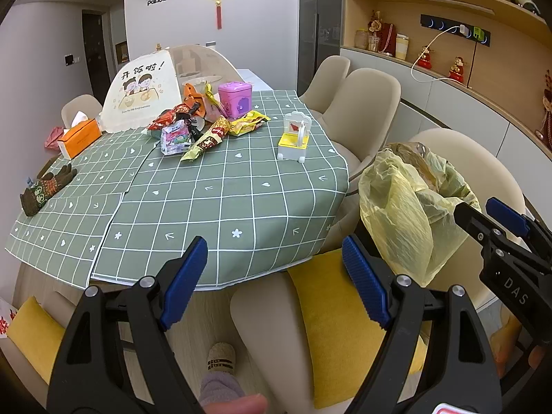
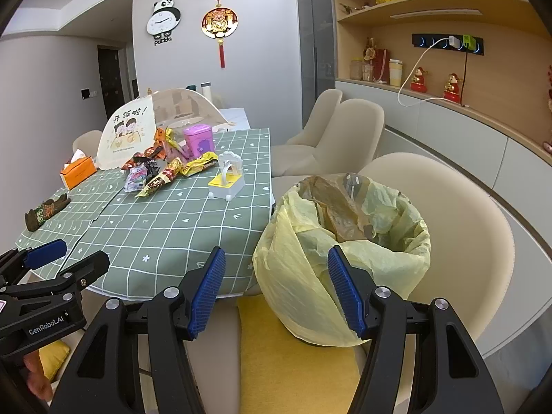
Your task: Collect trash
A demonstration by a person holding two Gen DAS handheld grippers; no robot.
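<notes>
Both tongs, left (image 1: 274, 281) and right (image 2: 276, 288), are held open; bin (image 2: 348, 241) contents are obscured (yellow liner); wrappers (image 1: 203, 131) are heaped on the far tabletop (image 1: 214, 207).

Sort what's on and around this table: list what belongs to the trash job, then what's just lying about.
For the job:
- pile of snack wrappers
- bin with yellow liner, on the chair
- left gripper and right gripper, both open and empty

Just lying about:
- orange tissue box
- patterned glove
- purple tin
- mesh food cover
- small white-and-yellow toy
</notes>
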